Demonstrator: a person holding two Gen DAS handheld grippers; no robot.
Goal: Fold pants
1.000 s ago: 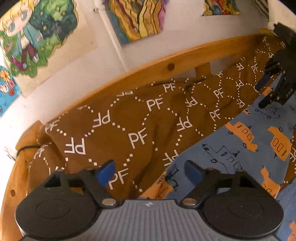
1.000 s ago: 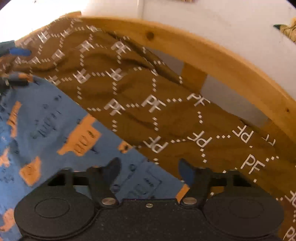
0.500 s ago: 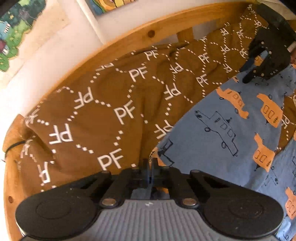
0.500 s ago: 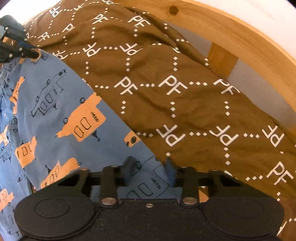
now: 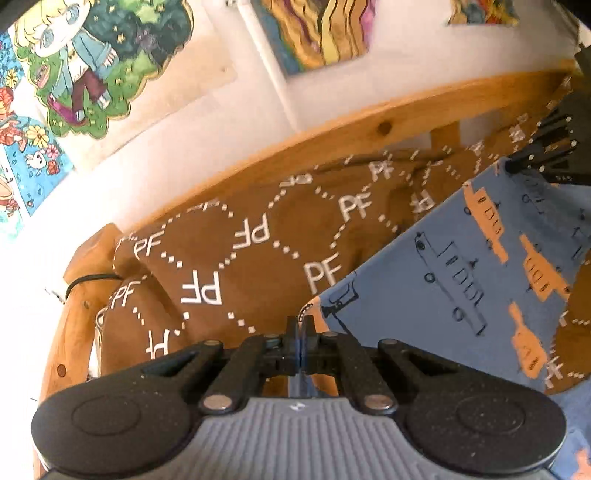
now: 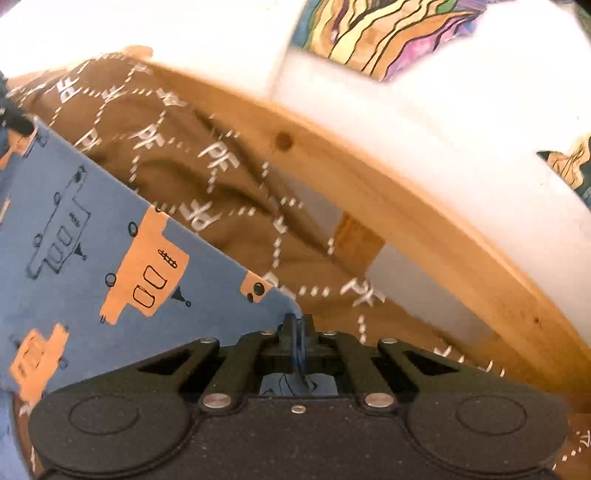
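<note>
Both grippers have lifted: left gripper (image 5: pixel 301 328) and right gripper (image 6: pixel 297 325) pinch opposite corners of the soft blue truck-print pants (image 5: pixel 461 280), stretched taut above the brown monogrammed blanket (image 5: pixel 258 251).

The right gripper (image 6: pixel 300 326) is seen at the near edge, jaws pressed together on a corner of the blue pants (image 6: pixel 110 258), w/ a bit of blue cloth pinched between the fingers. The pants, printed w/ orange and outlined trucks, are stretched taut from that corner toward the far left, where a dark bit of the left gripper (image 6: pixel 13 118) is glimpsed at the other end; its jaws can't be made out. A brown blanket (image 6: pixel 229 206) w/ white "PF" letters is spread beneath and to the right. A wooden rail (image 6: pixel 388 192) is curved behind it, against a white wall (image 6: pixel 424 110) w/ a colourful picture (image 6: pixel 388 33) at the far top.
</note>
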